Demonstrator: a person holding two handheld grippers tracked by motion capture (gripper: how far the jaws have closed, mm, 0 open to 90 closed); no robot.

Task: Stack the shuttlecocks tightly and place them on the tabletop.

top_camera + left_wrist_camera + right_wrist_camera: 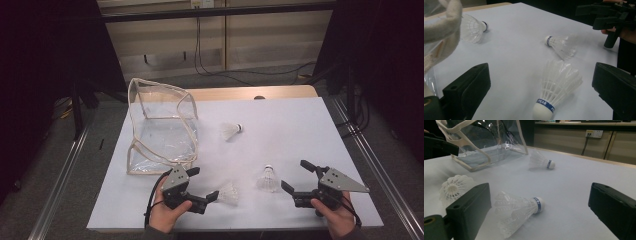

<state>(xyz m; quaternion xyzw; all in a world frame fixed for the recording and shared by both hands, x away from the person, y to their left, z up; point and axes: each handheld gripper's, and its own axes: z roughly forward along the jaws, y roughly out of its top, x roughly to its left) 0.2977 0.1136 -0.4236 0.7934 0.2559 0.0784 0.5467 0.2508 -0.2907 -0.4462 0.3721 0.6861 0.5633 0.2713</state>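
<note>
The left tongs (206,184) stand with jaws spread wide, empty, and between them in the left gripper view lies the nearest shuttlecock (557,86): a white feather skirt fanning away from the camera, a rounded white cork at the near end, and a blue band printed "PEAK" around the neck. In the high view this shuttlecock (229,194) lies on its side just beside the left tongs' tip, not gripped. The right tongs (296,176) are also spread apart and hold nothing; a second shuttlecock (267,179) sits just left of them, and in the right gripper view it (517,211) lies between the jaws with its blue-banded cork pointing right. A third shuttlecock (231,131) lies farther up the table (300,130), near the pouch and well apart from both tongs. The clear plastic pouch (161,127) with cream fabric trim stands open behind the left tongs; nothing can be seen inside it. The left gripper view brings the lettering on the band into reach, which the high view is too small to show, and it also catches the right tongs (604,18) across the table.
</note>
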